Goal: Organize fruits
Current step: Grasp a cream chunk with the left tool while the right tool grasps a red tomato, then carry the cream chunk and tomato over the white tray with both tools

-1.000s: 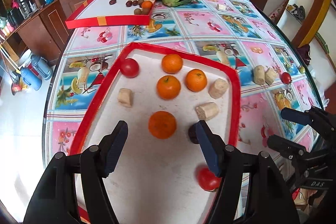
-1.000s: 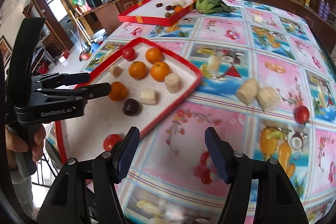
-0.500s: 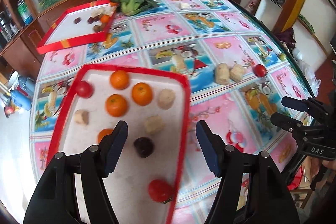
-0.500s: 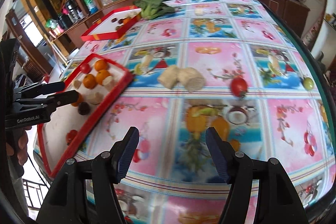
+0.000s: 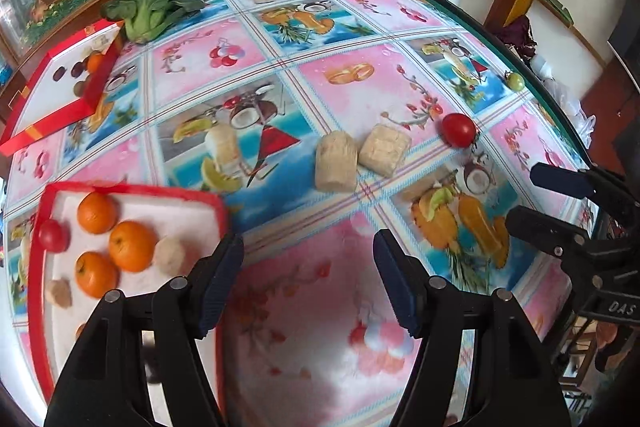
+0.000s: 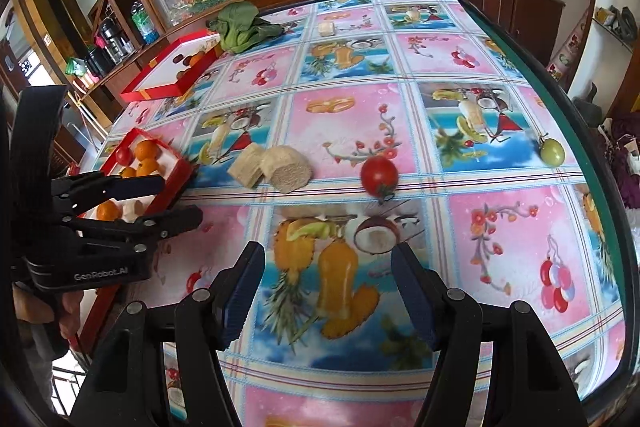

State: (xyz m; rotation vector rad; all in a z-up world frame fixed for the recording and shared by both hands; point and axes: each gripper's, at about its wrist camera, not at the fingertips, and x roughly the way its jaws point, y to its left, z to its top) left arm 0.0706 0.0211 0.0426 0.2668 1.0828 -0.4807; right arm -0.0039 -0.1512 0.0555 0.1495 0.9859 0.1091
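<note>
My left gripper hangs open over bare tablecloth, just right of the near red tray. That tray holds oranges, a tomato and beige chunks. Ahead on the cloth lie two beige cut pieces side by side and a loose red tomato. My right gripper is open too, with nothing between its fingers. The tomato lies just beyond it and the cut pieces to the left. A small green fruit sits near the right table edge.
A second red tray with dark fruits and an orange stands at the far left, with a leafy green vegetable beside it. A small beige block lies far back. The table edge curves along the right. Wooden cabinets ring the table.
Both grippers have swung to the right across the table. The near tray slid to the left edge of the left view. The loose tomato and cut pieces now lie close ahead. Jaws unchanged.
</note>
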